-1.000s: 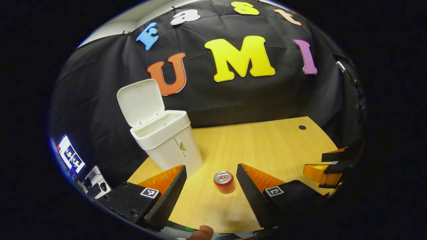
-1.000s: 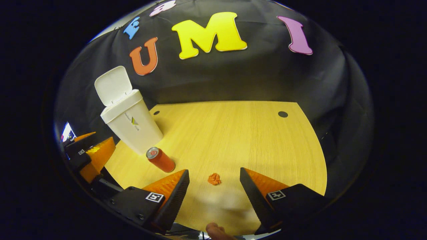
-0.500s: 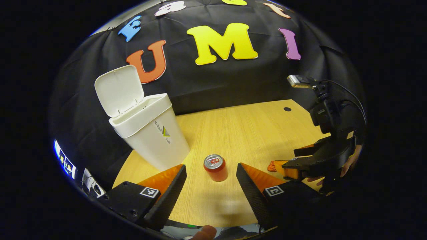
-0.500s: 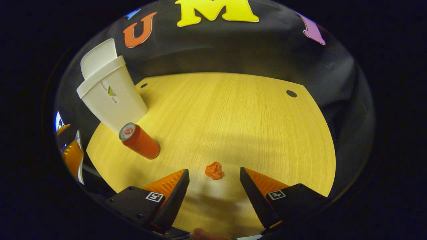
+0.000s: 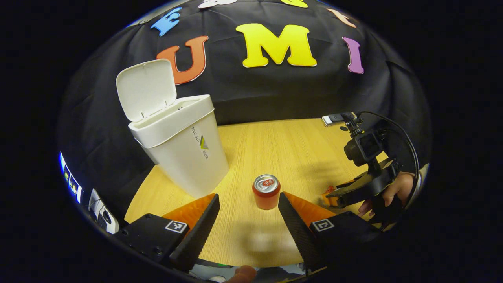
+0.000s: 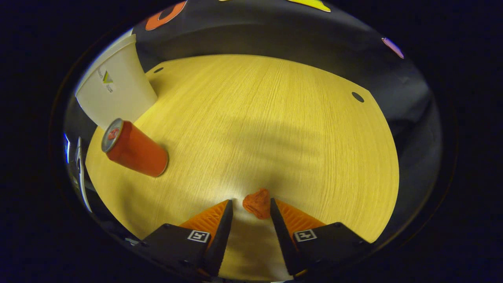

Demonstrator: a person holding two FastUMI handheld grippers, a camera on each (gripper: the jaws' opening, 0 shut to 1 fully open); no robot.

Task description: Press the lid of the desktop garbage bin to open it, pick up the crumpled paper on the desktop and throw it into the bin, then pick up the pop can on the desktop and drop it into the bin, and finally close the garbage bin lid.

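The white bin [image 5: 184, 157] stands at the table's left with its lid [image 5: 145, 88] flipped up. Just ahead of my left gripper [image 5: 248, 196], which is open, the red pop can [image 5: 266, 191] stands upright near the right fingertip. In the right gripper view the can [image 6: 133, 149] and the bin [image 6: 114, 90] are at the left. The orange crumpled paper [image 6: 257, 203] lies on the table between the tips of my right gripper [image 6: 250, 201]. Those fingers are narrowed around it. One touches it, and a small gap shows at the other. A hand [image 5: 393, 188] holds that gripper [image 5: 342, 194] low over the table.
The wooden table [image 6: 275, 118] has a small dark hole [image 6: 357, 96] near its far right corner and another [image 6: 158, 70] behind the bin. Monitors and cables [image 5: 98, 204] sit off the table's left edge. The booth's black cloth wall rises behind the table.
My right gripper has dropped towards the table and its fingers have narrowed around the crumpled paper. My left gripper has shifted a little, staying open near the can.
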